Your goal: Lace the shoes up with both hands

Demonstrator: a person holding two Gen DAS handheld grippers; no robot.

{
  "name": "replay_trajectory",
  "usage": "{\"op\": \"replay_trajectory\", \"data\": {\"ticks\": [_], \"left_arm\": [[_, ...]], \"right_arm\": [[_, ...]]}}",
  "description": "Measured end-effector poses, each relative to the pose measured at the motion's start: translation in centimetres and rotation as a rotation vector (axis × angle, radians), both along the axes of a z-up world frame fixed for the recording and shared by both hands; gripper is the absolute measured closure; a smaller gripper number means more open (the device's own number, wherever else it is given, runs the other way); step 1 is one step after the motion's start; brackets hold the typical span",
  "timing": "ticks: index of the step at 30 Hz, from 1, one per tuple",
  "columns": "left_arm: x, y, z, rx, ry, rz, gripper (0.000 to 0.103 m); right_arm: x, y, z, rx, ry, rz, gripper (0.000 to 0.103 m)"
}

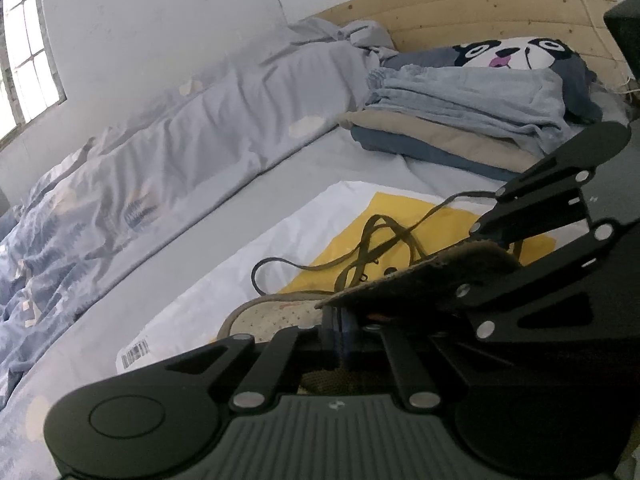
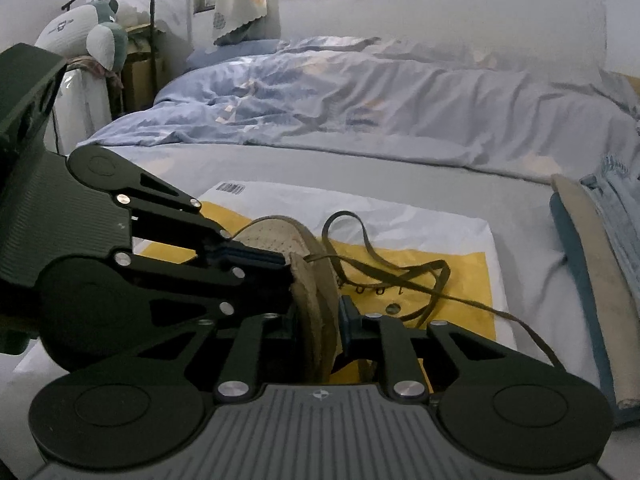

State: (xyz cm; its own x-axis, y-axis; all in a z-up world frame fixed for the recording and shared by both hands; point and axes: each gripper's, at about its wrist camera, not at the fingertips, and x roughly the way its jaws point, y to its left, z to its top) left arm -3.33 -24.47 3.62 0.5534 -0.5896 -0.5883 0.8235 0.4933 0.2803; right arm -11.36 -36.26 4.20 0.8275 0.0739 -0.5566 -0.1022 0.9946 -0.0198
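Observation:
A tan canvas shoe (image 2: 316, 280) lies on a white and yellow plastic bag (image 2: 440, 232) on the bed, held up between both grippers. My right gripper (image 2: 320, 320) is shut on the shoe's rim, one finger on each side of the upper. My left gripper (image 1: 340, 324) is shut on the shoe's edge; it also shows in the right wrist view (image 2: 280, 258) coming in from the left. The dark brown lace (image 2: 384, 268) trails loose in loops over the bag, and shows in the left wrist view (image 1: 372, 240). The shoe's speckled insole (image 1: 276, 312) is visible.
A rumpled blue duvet (image 2: 340, 92) lies along the wall side of the bed. Folded clothes (image 1: 460, 120) and a panda pillow (image 1: 516, 54) sit near the wooden headboard (image 1: 480, 8). A plush toy (image 2: 100, 36) and clothes rail stand beyond the bed's foot.

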Motion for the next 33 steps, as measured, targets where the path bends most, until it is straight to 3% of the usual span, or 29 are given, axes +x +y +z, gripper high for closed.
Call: {"op": "replay_trajectory", "data": {"ticks": [14, 23, 26, 28, 33], "left_arm": [[-0.8, 2.8, 2.0, -0.077, -0.002, 0.028, 0.102], [-0.9, 6.5, 4.4, -0.266, 0.021, 0.102, 0.103], [-0.7, 9.0, 6.1, -0.425, 0.006, 0.169, 0.103], [0.0, 10.3, 6.6, -0.496, 0.070, 0.164, 0.103], [0.9, 9.7, 4.5, -0.436, 0.117, 0.176, 0.103]], "right_arm": [[0.5, -0.1, 0.0, 0.011, -0.016, -0.090, 0.092], [0.7, 0.1, 0.0, 0.004, -0.015, -0.094, 0.092], [0.8, 0.1, -0.1, -0.005, -0.013, -0.106, 0.092], [1.0, 0.0, -0.1, -0.001, -0.010, -0.108, 0.092], [1.0, 0.2, 0.0, -0.002, -0.007, -0.099, 0.092]]}}
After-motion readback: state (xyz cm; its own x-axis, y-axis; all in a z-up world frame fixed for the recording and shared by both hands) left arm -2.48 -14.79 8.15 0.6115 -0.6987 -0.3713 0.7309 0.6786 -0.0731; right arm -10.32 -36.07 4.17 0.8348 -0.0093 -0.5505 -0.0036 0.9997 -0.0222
